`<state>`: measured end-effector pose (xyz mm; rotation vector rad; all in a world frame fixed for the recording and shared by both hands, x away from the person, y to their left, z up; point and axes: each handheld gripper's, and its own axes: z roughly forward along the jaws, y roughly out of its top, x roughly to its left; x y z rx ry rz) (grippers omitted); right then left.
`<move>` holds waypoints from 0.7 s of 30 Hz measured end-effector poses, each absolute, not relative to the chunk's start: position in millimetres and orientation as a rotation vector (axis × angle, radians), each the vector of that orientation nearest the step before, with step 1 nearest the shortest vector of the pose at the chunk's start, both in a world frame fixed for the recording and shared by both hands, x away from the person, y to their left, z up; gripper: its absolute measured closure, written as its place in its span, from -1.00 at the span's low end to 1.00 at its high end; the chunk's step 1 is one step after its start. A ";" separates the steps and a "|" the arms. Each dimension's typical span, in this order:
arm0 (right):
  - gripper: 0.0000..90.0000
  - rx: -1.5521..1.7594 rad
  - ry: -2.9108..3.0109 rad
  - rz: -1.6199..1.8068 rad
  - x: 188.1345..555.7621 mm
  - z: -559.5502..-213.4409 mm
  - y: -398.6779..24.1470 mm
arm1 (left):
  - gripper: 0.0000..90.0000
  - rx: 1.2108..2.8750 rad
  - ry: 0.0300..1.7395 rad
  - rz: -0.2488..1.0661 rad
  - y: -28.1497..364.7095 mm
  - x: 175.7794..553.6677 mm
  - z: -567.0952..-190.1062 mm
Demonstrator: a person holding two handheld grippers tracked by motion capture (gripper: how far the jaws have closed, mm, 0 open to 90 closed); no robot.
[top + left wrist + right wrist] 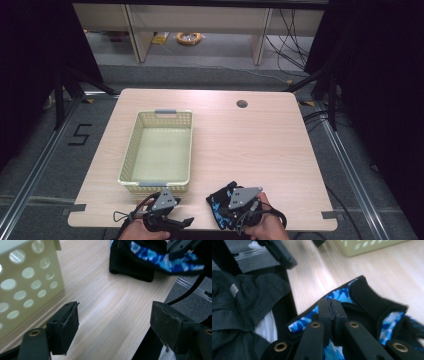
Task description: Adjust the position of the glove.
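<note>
Right gripper [331, 312], jaws pinched on black glove-like fabric with blue camo lining [372, 302] at tabletop [250, 145] near edge, pale yellow perforated plastic basket [131, 150] lying forward-left nearer the left gripper [115, 322], its jaws wide and empty.

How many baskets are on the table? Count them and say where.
1. The basket sits on the table's left half, just beyond the left gripper. It looks empty.

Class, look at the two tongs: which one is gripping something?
The right tongs: their jaws are closed on the blue-and-black fabric item. The left tongs are open over bare table, beside the basket.
</note>
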<state>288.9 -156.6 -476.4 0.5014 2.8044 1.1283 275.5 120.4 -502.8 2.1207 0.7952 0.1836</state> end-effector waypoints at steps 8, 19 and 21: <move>0.75 0.529 2.819 1.107 281.9 -487.6 -156.6 | -0.45 2.137 0.735 0.182 110.1 276.2 -496.7; 0.55 0.930 2.617 1.099 270.7 -475.6 -196.6 | -0.32 2.131 0.610 0.210 66.8 286.0 -484.8; 0.53 1.004 2.597 1.083 266.6 -479.0 -204.0 | -0.30 2.124 0.618 0.193 60.2 287.8 -484.5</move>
